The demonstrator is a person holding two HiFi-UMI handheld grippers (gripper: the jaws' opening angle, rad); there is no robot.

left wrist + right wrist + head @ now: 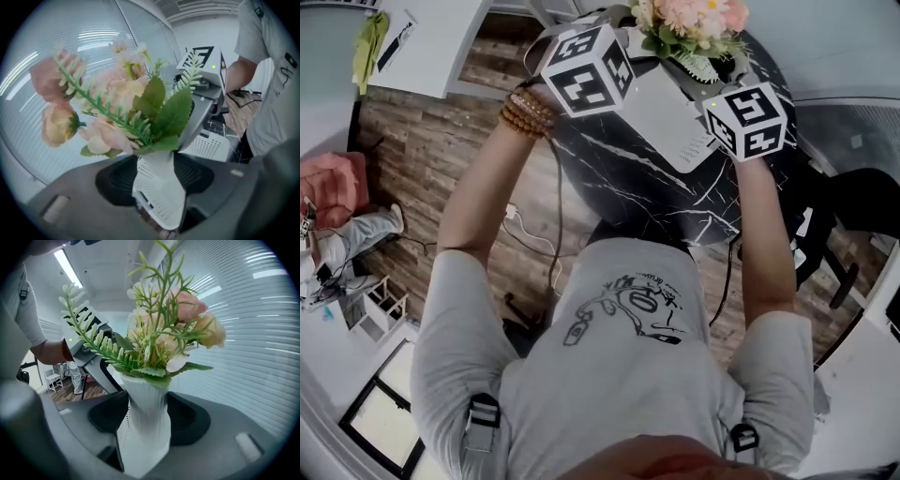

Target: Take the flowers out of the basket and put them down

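Observation:
A bunch of pink and peach flowers (112, 108) with green fern sprigs stands in a white perforated basket (159, 187). My left gripper (157, 180) is shut on the basket's narrow waist, its dark pads pressing both sides. From the opposite side my right gripper (145, 420) is shut on the same basket (143, 427), with the flowers (173, 329) rising above it. In the head view the flowers (689, 21) sit at the top edge, between the left marker cube (586, 67) and the right marker cube (750, 119); both pairs of jaws are hidden there.
A round black marble table (637, 187) lies below the grippers, with a flat white box (670, 117) on it. An office chair (844, 216) stands at the right. A person (337, 244) is at the far left on the wood floor. Window blinds (253, 333) are behind the flowers.

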